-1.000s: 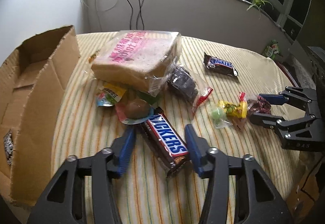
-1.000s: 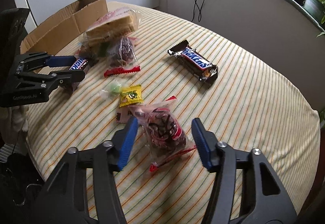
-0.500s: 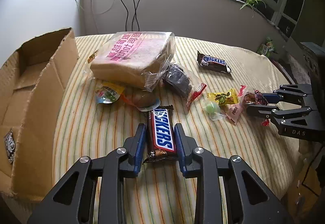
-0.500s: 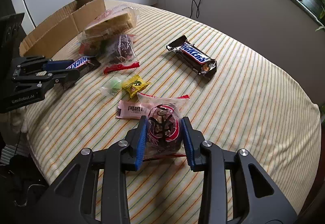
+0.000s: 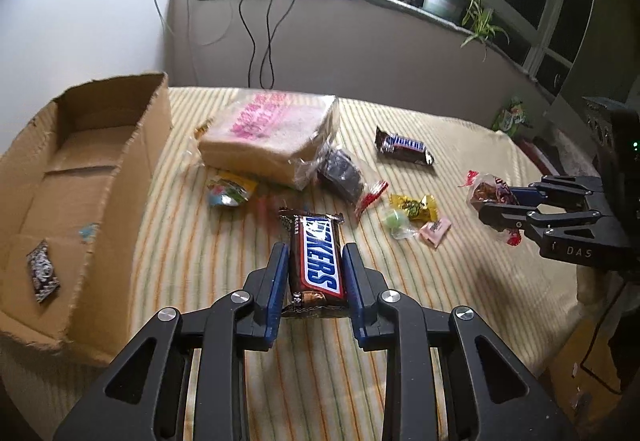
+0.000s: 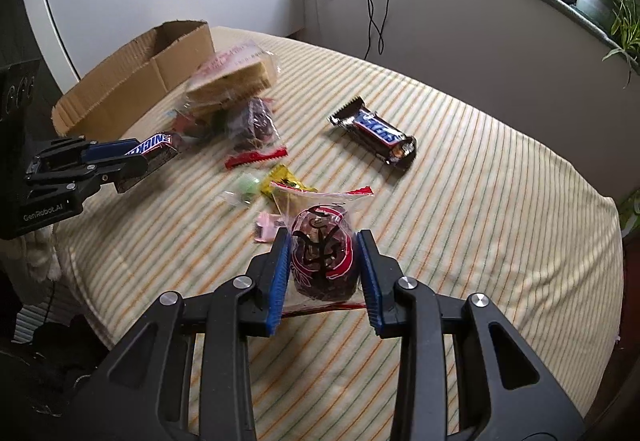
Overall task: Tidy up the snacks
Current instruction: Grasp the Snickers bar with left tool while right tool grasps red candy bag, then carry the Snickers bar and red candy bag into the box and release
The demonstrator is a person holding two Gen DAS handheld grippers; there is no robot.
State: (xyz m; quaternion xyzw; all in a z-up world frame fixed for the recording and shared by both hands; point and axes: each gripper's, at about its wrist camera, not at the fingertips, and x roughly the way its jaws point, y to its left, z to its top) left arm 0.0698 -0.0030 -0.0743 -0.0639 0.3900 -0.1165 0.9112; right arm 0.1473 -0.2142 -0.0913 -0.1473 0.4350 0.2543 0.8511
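In the left wrist view, the left tool [image 5: 315, 273] pinches a Snickers bar [image 5: 317, 265] between its blue pads, above the striped desk [image 5: 460, 301]. A cardboard box [image 5: 80, 193] stands at the left, a bread bag [image 5: 272, 137] farther away.

In the right wrist view, the right tool [image 6: 323, 265] pinches a clear bag of dark snacks [image 6: 323, 257]. A second Snickers bar [image 6: 374, 135] lies far on the desk.
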